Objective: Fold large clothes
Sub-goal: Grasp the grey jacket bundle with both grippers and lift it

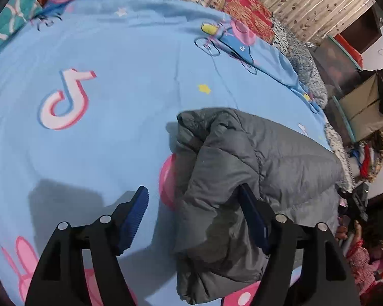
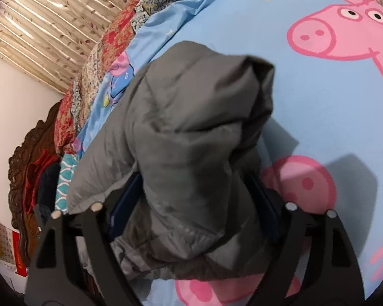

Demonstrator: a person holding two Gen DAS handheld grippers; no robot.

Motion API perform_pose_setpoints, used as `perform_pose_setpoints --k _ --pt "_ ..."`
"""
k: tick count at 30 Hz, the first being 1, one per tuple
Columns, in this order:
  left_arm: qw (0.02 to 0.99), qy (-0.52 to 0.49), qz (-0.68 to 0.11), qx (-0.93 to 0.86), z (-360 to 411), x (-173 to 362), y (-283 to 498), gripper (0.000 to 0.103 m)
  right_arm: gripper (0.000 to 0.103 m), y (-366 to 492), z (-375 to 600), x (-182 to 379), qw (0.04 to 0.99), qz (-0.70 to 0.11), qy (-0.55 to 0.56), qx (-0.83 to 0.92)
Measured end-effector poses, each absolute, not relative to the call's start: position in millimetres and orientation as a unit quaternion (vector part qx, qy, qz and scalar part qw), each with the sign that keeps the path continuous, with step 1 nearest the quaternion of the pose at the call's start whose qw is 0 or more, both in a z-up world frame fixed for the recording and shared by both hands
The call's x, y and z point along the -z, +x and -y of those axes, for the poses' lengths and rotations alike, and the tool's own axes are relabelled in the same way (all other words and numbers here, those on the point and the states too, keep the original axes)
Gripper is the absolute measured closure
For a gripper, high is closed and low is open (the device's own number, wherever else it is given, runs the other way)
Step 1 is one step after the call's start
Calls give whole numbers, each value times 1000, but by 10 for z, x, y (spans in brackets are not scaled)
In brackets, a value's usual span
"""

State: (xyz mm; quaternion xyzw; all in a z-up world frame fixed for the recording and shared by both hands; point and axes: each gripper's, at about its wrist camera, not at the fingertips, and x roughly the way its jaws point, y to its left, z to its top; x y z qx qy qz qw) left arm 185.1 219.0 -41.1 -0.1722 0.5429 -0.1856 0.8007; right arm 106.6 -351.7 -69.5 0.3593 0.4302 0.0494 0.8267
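Note:
A grey padded jacket (image 1: 255, 158) lies bundled in a thick fold on the light blue cartoon bedsheet (image 1: 115, 140). My left gripper (image 1: 194, 214) is open over the jacket's left edge. Its right finger rests against the grey fabric and its left pad (image 1: 134, 216) hangs free above the sheet. In the right wrist view the jacket (image 2: 191, 102) bulges up between the wide-spread jaws of my right gripper (image 2: 195, 199). The puffy fabric drapes over both pads and hides most of them. It looks loose rather than pinched.
Patterned quilts (image 1: 247, 12) are piled along the far side of the bed under a leaf-print curtain (image 1: 306, 2). Boxes and clothes (image 1: 365, 107) crowd the floor beyond the bed's right edge. A carved dark headboard (image 2: 25, 168) stands at the left.

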Motion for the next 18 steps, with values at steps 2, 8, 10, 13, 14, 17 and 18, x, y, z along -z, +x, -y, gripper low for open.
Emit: perform_pose_setpoints --k 2,8,10,13,14,17,18 --pt "771 -193 -566 219 -2123 539 1878 20 21 1080 3503 699 828 -430 358 -48" --pt "719 -280 -575 273 -2025 799 1820 12 18 1102 3444 676 829 -434 350 -46" --pt "714 -294 -572 276 -2024 805 1814 12 17 1125 3408 664 829 -438 345 -50" --pt "717 -298 -569 272 -2081 811 1785 12 17 1173 3334 630 828 -444 336 -65" --pt "721 -289 -574 259 -2111 840 1767 12 16 1183 3316 626 828 -446 332 -69" --pt "727 -268 -579 255 -2080 841 1779 12 14 1210 3273 639 830 -451 321 -71" --pt "731 -257 -582 248 -2041 829 1786 9 13 1222 3259 649 830 -451 320 -72"
